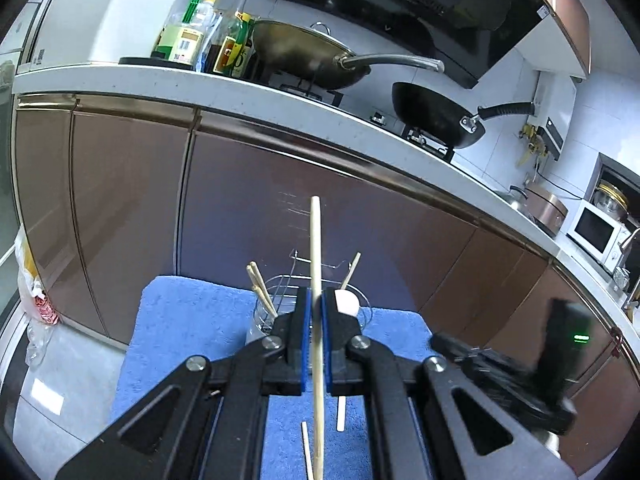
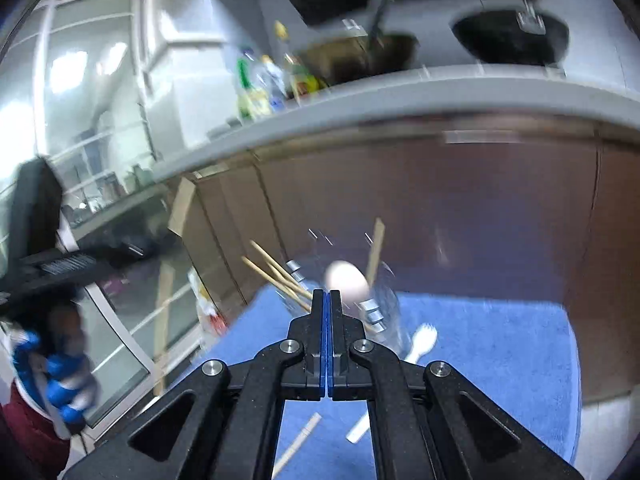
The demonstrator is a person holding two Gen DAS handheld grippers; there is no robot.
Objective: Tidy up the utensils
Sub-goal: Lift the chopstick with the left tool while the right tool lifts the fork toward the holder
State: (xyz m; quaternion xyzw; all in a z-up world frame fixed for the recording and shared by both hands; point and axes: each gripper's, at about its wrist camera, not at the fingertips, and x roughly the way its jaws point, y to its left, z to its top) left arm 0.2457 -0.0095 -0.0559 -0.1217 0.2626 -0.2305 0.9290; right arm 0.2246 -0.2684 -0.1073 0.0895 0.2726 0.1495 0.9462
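My left gripper is shut on a long wooden chopstick that stands upright between its blue pads, above the blue towel. Just beyond it a clear holder with a wire frame carries a few chopsticks and a white spoon. In the blurred right wrist view, my right gripper is shut with nothing between its pads. It hangs in front of the same holder with its chopsticks and spoon. A loose chopstick and a white fork lie on the towel.
Brown cabinet doors rise right behind the towel under a white counter. On the counter are two pans and bottles. A bag hangs at the left. A person's blue glove shows at the lower left.
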